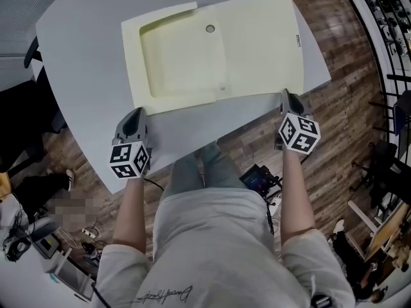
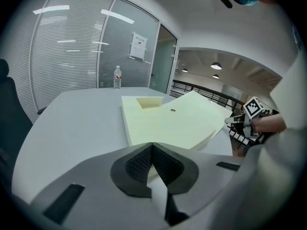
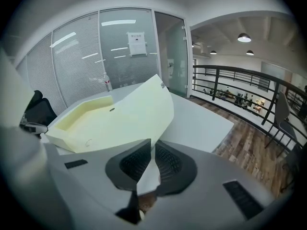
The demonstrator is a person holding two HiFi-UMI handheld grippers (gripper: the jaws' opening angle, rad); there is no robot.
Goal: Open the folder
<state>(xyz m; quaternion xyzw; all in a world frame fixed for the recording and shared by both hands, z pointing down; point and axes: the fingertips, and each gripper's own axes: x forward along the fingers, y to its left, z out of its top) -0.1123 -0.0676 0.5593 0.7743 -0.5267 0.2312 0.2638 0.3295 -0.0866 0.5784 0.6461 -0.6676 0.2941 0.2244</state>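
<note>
Folder (image 1: 260, 43) is lying spread open on the grey table (image 1: 83, 69), its right flap reaching close to the table's near right edge. Right tongs (image 1: 285, 96) are pinching that flap's near corner, with the jaws almost together on the sheet. Left tongs (image 1: 135, 114) are sitting closed at the near left corner and seem to be nipping it.

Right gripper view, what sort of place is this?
Probably an office meeting area, perhaps on an upper level: a large grey table, a glass wall with blinds, and a black railing with an open hall beyond.
</note>
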